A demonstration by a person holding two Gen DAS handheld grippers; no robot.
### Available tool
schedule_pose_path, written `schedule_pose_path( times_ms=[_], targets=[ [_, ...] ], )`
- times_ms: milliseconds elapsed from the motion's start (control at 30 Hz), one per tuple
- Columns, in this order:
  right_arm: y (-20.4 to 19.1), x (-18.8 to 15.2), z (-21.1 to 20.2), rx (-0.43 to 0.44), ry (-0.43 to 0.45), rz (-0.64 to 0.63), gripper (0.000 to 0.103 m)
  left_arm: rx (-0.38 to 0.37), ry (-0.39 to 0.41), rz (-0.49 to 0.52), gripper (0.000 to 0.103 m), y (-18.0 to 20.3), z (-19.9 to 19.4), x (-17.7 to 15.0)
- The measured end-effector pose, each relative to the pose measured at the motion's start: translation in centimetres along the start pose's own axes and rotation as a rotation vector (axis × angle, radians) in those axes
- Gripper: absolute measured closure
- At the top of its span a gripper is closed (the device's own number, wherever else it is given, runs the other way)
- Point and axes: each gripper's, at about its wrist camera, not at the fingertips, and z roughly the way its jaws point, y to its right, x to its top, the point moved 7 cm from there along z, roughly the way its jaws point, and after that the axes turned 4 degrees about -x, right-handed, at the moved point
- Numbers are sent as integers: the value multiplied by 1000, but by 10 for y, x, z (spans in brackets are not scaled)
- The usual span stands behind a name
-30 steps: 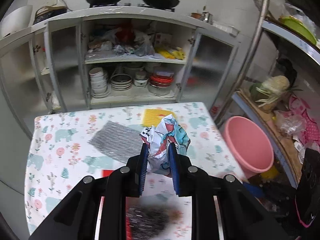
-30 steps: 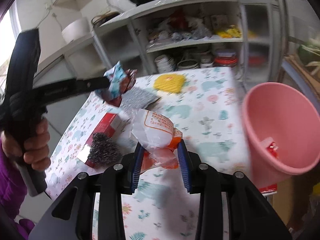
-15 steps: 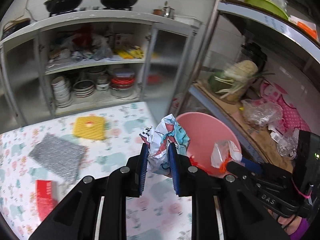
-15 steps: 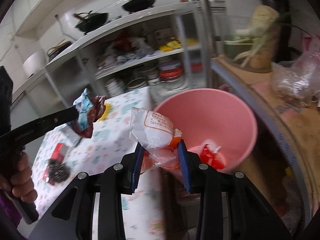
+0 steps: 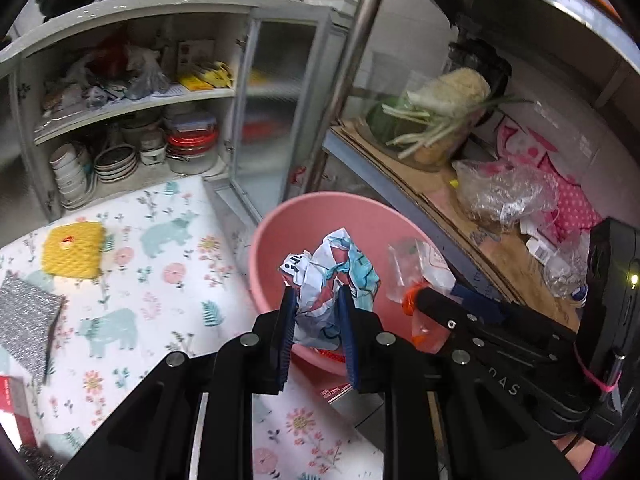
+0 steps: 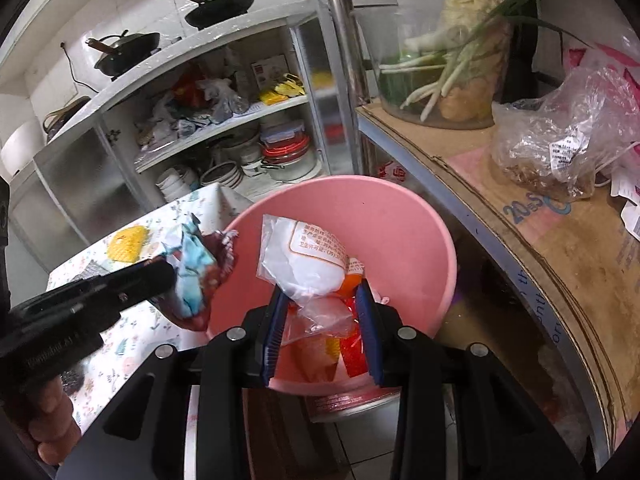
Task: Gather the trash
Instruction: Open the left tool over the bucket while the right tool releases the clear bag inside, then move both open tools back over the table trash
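Observation:
My left gripper (image 5: pixel 316 308) is shut on a crumpled blue, white and red wrapper (image 5: pixel 334 276) and holds it over the pink bin (image 5: pixel 264 248). The same wrapper (image 6: pixel 196 272) shows in the right wrist view at the bin's left rim. My right gripper (image 6: pixel 322 312) is shut on a clear and white plastic bag with an orange corner (image 6: pixel 310 264), held above the pink bin (image 6: pixel 400 216). That bag (image 5: pixel 420 276) also shows in the left wrist view. Red and orange trash (image 6: pixel 354 354) lies in the bin's bottom.
The bin stands on the floor off the right edge of a table with a floral cloth (image 5: pixel 160 272). On it lie a yellow sponge (image 5: pixel 74 248) and a silver scouring pad (image 5: pixel 28 320). A metal rack (image 6: pixel 520 240) with vegetables and bags is close on the right. A cupboard (image 5: pixel 140 128) stands behind.
Both grippers have swung right from over the table to above the pink bin, each still holding its piece of trash.

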Motion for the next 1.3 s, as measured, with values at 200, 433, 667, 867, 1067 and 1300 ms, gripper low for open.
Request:
schedule_pose_path(
  times_ms=[200, 433, 667, 867, 1067, 1300],
  targets=[
    [3, 0, 15, -29, -13, -9, 68, 1, -41, -2, 82, 1, 26, -7],
    [6, -3, 27, -50, -39, -8, 66, 0, -57, -2, 77, 1, 38, -10],
    [8, -2, 24, -56, -38, -25, 66, -6, -40, -6, 70, 1, 32, -3],
    [-3, 5, 1, -42, -13, -50, 66, -2, 6, -1, 66, 3, 6, 4],
    [-29, 0, -29, 11, 14, -77, 66, 35, 55, 5, 53, 0, -36, 1],
    [-63, -14, -53, 77, 11, -108, 66, 93, 76, 3, 49, -17, -82, -17]
  ],
)
